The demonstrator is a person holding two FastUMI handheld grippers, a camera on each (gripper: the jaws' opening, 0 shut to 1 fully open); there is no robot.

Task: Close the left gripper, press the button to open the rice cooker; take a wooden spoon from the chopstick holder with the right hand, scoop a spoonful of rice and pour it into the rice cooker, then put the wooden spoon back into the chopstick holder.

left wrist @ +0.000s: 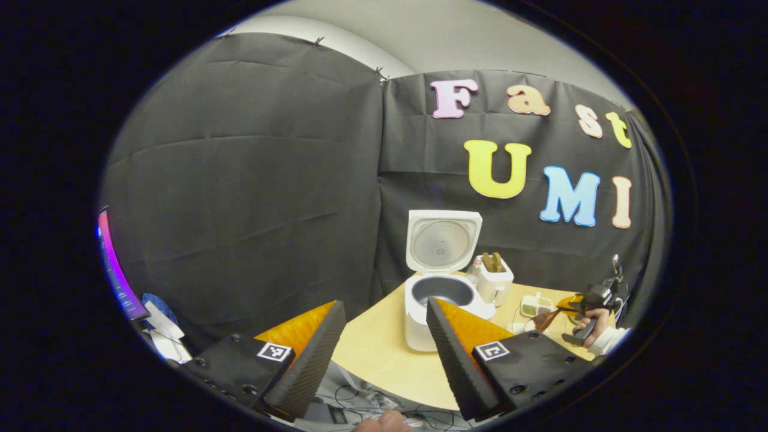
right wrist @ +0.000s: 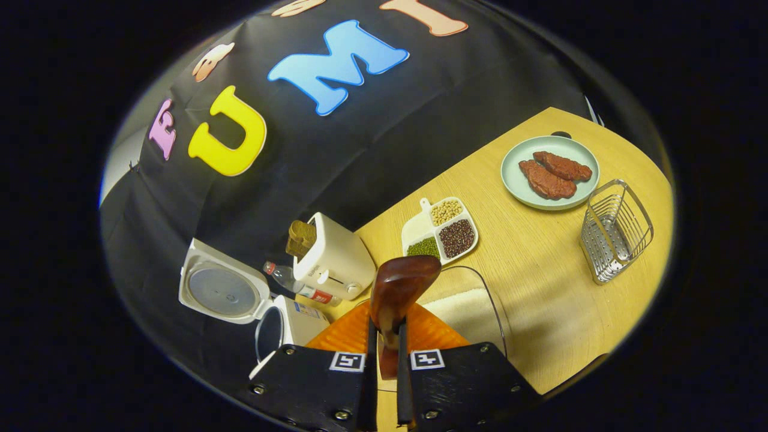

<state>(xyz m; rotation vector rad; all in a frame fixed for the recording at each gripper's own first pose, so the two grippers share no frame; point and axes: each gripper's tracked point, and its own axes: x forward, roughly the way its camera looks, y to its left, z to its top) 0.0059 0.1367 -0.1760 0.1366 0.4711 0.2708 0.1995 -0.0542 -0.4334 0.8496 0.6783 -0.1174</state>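
The white rice cooker (left wrist: 441, 303) stands on the table with its lid (left wrist: 444, 240) swung up and the dark pot showing. My left gripper (left wrist: 385, 306) is open, held back from the cooker near the table's edge, with nothing between its fingers. Far right, a hand holds my right gripper (left wrist: 591, 300). That right gripper (right wrist: 386, 330) is shut on the handle of the wooden spoon (right wrist: 402, 279). The spoon's bowl hangs over a clear container of rice (right wrist: 471, 312); I see no rice on it. The cooker (right wrist: 273, 327) lies low left. The wire chopstick holder (right wrist: 615, 231) stands at the right.
A white toaster (right wrist: 336, 258) with bread and a small bottle (right wrist: 294, 285) stand beside the cooker. A divided tray of beans (right wrist: 441, 231) sits behind the rice container. A pale plate (right wrist: 513, 180) with two pieces of meat lies at the back right. Cables lie below the table edge (left wrist: 384, 402).
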